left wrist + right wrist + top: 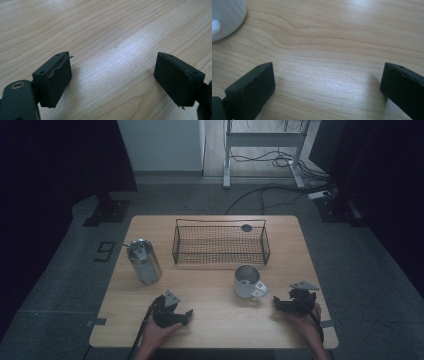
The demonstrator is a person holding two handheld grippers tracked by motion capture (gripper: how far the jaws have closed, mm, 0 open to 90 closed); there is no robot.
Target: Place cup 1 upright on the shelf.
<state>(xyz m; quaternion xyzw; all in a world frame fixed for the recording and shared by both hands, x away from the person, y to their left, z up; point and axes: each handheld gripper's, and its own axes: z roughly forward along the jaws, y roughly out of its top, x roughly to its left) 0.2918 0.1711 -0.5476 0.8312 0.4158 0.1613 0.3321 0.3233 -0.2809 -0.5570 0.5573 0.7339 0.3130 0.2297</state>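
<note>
Both the left gripper (186, 312) and right gripper (276, 302) rest wide open and empty near the table's (210, 330) front edge, the mug (247, 281) and steel tumbler (144, 261) not yet in the wire basket (220, 242).

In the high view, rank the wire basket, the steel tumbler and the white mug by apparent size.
1. wire basket, by far the largest.
2. steel tumbler.
3. white mug, a little smaller than the tumbler; it stands nearer the camera, so their true sizes stay unsure.

surface (210, 320): light wood | wire basket (221, 245): far middle, dark disc (246, 227) behind | steel canister (144, 261): left, upright | floor: cables (270, 190)
</note>
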